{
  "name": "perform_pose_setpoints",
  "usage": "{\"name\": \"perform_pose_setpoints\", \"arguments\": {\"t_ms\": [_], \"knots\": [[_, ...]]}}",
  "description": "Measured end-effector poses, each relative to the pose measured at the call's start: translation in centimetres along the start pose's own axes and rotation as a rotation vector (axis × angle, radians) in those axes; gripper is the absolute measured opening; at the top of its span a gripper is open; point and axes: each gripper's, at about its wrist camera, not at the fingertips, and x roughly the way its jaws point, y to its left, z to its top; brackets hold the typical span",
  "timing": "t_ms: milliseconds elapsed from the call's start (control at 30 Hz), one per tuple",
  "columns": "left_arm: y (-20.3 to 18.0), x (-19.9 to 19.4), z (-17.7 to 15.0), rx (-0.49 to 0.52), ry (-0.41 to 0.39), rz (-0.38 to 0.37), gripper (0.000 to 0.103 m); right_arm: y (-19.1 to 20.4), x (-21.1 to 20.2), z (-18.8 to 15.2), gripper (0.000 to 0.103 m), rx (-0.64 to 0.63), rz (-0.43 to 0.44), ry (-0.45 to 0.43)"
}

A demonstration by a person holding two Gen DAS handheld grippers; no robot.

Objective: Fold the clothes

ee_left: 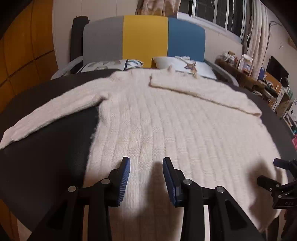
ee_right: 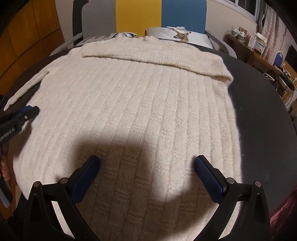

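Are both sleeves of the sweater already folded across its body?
No: only one sleeve lies folded across the sweater, while the other sleeve stretches out over the dark surface.

A bed with a grey, yellow and blue headboard stands against a pale wall. A window with curtains is at right, above a cluttered wooden sideboard.
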Motion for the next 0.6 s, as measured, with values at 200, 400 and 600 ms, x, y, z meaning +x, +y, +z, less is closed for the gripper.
{"name": "perform_pose_setpoints", "arguments": {"t_ms": [200,400,600], "knots": [[-0.1,0.3,-2.2,0.056,0.025,0.01,0.04,-0.7,-1.7,-3.3,0.103,0.011,0.014,-0.019],[0.3,-0.6,-1.2,0.009,0.025,-0.027,0.04,-0.9,-1.9,-3.4,0.103,0.009,0.038,-0.015],[-1.0,0.1,-0.3,0.068,0.004,-0.101,0.04,-1.5,-1.4,2.0,0.103,0.0,0.032,-0.047]]}}
